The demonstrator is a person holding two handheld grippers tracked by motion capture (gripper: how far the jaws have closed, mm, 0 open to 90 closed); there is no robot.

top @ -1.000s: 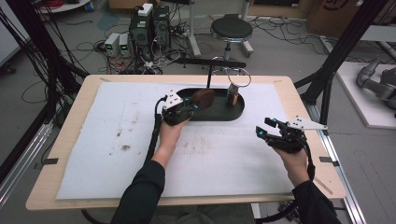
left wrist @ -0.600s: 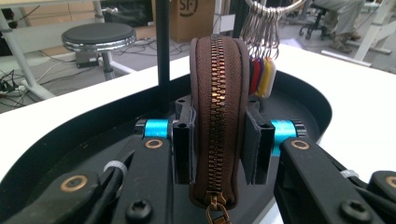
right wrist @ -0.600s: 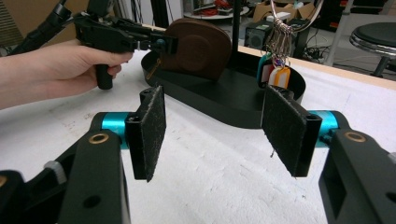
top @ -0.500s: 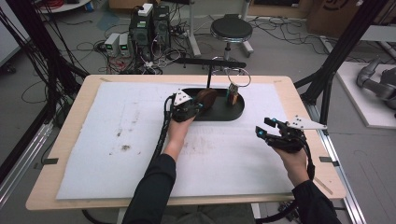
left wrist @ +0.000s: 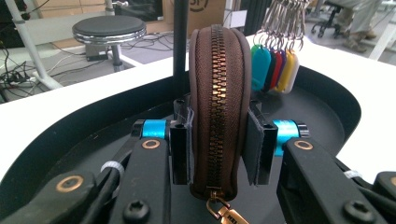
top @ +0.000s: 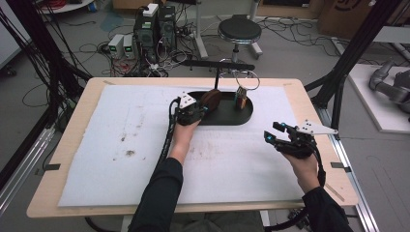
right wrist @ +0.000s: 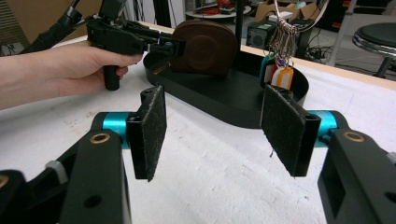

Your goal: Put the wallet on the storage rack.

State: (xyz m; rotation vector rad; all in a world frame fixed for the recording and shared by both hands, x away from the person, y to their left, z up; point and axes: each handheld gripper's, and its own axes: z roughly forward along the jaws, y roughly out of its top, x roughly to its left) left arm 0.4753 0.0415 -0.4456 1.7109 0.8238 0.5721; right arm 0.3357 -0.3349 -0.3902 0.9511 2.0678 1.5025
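A brown zippered pouch stands on its edge in the black oval tray, zipper toward the camera in the left gripper view. My left gripper is shut on it, one pad on each flat side. A ring of coloured key tags hangs over the tray's right end, just behind the pouch. My right gripper is held over the white mat to the right of the tray, open, with nothing between its pads. From there I see the pouch and the left gripper.
A black post with a crossbar rises from the tray's back edge. A white mat covers most of the wooden table. Beyond the far edge a stool and computer boxes stand on the floor.
My left hand has moved a little to the right and toward the tray with the pouch in its gripper. The right hand has stayed where it was.
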